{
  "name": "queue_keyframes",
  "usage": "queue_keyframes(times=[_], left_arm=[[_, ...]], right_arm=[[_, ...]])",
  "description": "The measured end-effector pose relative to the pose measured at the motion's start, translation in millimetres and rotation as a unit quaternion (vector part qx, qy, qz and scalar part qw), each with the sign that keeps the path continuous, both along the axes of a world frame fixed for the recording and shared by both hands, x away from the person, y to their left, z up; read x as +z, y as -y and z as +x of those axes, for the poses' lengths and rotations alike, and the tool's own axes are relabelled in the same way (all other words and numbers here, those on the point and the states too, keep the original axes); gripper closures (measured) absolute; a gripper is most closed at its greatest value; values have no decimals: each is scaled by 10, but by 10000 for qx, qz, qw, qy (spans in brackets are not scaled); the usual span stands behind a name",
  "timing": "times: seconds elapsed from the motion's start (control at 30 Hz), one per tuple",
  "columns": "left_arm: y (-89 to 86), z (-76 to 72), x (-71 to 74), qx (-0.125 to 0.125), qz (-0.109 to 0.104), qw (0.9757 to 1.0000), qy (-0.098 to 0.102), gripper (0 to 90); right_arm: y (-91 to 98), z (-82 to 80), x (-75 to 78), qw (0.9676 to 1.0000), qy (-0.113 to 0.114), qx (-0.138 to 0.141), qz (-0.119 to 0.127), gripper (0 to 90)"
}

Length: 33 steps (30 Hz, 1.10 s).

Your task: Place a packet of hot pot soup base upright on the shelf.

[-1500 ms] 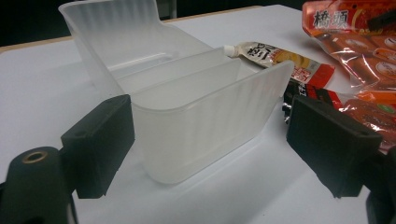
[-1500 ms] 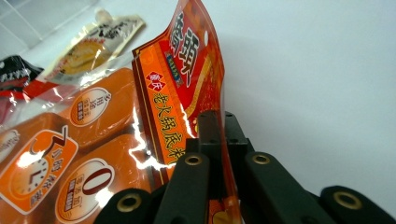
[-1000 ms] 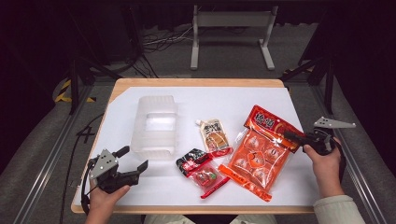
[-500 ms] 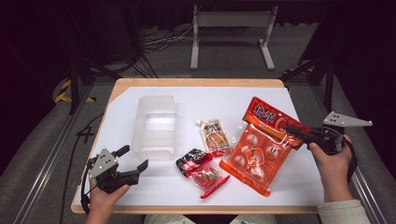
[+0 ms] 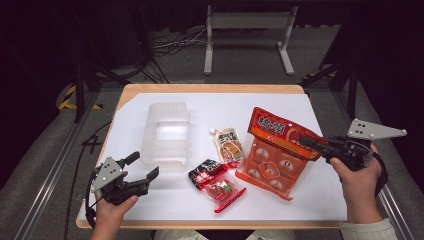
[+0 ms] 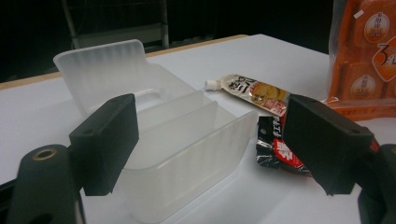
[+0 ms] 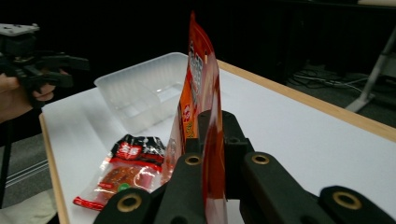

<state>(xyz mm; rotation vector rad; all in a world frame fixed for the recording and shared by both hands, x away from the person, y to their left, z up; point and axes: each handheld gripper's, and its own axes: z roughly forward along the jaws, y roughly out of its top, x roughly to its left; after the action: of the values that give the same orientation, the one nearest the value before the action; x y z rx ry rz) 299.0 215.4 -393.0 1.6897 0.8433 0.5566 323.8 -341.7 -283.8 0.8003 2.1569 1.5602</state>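
Observation:
My right gripper is shut on the right edge of a large orange snack bag. That side of the bag is raised and its lower edge still touches the table. In the right gripper view the bag stands on edge between the closed jaws of my right gripper. At the front left my left gripper is open and holds nothing. It points at a clear plastic container, seen close up as the container between the spread jaws of my left gripper.
A spouted pouch lies mid-table, with two small red-and-black packets in front of it. The white table top has wooden edges. Black stands and cables surround it on the floor.
My right gripper has risen and drawn slightly right with the orange bag, lifting its gripped edge higher off the table. The left gripper has stayed where it was.

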Motion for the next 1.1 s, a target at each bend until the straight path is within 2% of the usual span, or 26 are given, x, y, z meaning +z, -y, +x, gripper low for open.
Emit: queue_keyframes(times=[0.13, 0.23, 0.27, 0.43, 0.5, 0.67, 0.83, 0.87, 1.0, 1.1], left_arm=[[47, 12, 16, -25, 163, 9999, 21, 176], [63, 16, 25, -83, 198, 9998, 48, 184], [71, 14, 33, -132, 199, 9997, 50, 193], [114, 29, 76, -214, 130, 9997, 75, 190], [153, 39, 98, -330, 63, 9994, 67, 207], [220, 36, 151, -339, -44, 9994, -91, 180], [341, 53, 211, -450, 1, 9990, -14, 172], [396, 72, 234, -649, -21, 9979, -10, 251], [491, 102, 281, -748, -124, 9971, 27, 245], [589, 140, 320, -956, -137, 9953, 40, 229]], right_arm=[[-94, -49, 77, 9999, 84, 142, -40, 900], [-119, -53, 94, 9998, 92, 164, -45, 900], [-135, -45, 105, 9996, 83, 256, -14, 900], [-171, -27, 167, 9992, 63, 395, -26, 900], [-172, -27, 221, 9990, 64, 451, -2, 900], [-211, -21, 345, 9986, 151, 499, 26, 900], [-282, 14, 446, 9983, 206, 532, -63, 900], [-316, 32, 484, 9982, 228, 553, -92, 900], [-388, 74, 568, 9975, 244, 663, -58, 900], [-455, 86, 623, 9967, 281, 760, -21, 900]])
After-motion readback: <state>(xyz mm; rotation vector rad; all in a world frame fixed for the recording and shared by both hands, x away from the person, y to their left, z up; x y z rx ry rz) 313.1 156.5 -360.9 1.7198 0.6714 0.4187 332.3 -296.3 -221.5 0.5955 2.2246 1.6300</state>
